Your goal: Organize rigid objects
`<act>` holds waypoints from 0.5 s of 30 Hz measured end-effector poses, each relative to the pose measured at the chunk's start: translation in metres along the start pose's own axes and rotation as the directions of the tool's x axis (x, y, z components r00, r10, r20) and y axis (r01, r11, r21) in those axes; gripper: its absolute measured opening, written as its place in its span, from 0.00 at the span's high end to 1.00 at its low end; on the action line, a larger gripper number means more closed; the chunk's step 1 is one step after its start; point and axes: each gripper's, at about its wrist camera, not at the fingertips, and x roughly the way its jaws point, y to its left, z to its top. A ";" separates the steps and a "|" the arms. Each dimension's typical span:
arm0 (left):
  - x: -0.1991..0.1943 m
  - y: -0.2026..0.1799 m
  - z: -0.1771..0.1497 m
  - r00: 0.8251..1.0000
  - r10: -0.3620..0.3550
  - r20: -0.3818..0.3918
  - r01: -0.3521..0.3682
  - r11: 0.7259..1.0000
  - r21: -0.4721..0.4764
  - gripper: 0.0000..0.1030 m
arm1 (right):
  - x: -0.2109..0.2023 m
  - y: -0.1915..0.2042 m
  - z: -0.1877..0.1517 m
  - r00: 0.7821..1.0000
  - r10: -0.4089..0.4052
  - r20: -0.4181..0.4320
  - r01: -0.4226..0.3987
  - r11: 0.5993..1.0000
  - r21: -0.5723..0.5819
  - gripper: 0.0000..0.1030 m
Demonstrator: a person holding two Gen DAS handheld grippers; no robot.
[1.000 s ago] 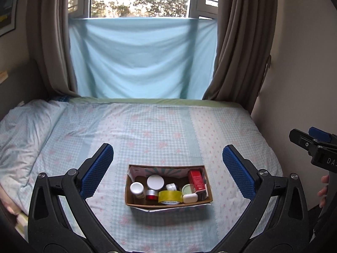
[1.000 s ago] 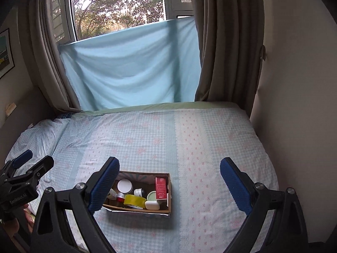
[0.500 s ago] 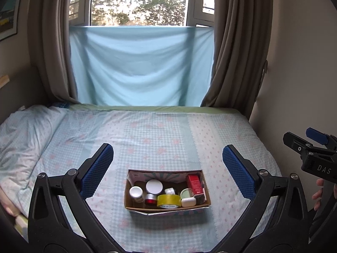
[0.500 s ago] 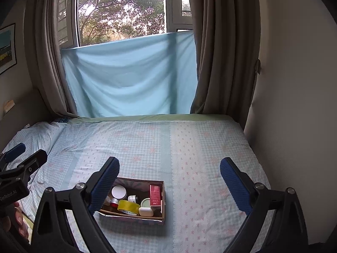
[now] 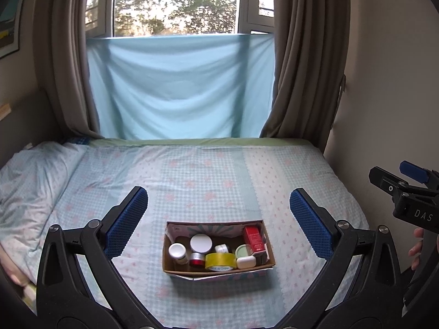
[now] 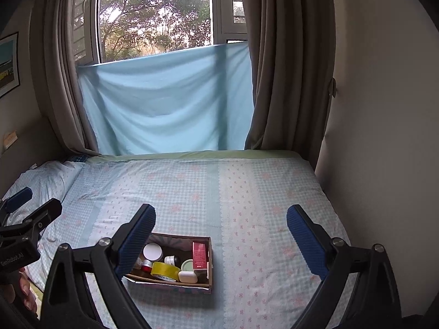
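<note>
A cardboard box (image 5: 219,271) sits on the bed near its front edge; it also shows in the right wrist view (image 6: 170,282). Inside are a yellow tape roll (image 5: 220,261), a red carton (image 5: 253,238), a white-lidded jar (image 5: 201,242), a small white bottle (image 5: 177,251), a red jar (image 5: 197,258), a white case (image 5: 246,261) and a green-lidded jar (image 5: 242,250). My left gripper (image 5: 216,222) is open and empty, held above and in front of the box. My right gripper (image 6: 219,235) is open and empty, above the box's right side.
The bed (image 5: 208,175) has a blue checked sheet. A pillow (image 5: 33,175) lies at the left. A wall (image 6: 384,137) runs along the right edge. Curtains (image 5: 299,54) and a blue cloth (image 5: 181,87) hang at the window behind.
Both grippers have tilted up and pulled back slightly, so the box sits lower in both views. Both stay open and empty. The box has not moved.
</note>
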 end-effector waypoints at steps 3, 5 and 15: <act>-0.001 -0.001 0.000 1.000 0.002 0.002 -0.002 1.000 0.003 0.00 | 0.000 -0.001 0.000 1.000 -0.001 -0.001 0.001 1.000 -0.001 0.07; -0.001 -0.003 0.000 1.000 0.002 0.003 -0.002 1.000 0.007 0.00 | -0.001 -0.001 0.000 1.000 -0.001 0.000 0.001 1.000 -0.003 0.07; -0.003 -0.008 -0.001 1.000 0.010 0.013 -0.010 1.000 0.016 0.00 | -0.001 -0.004 0.000 1.000 0.001 0.005 -0.001 1.000 -0.005 0.07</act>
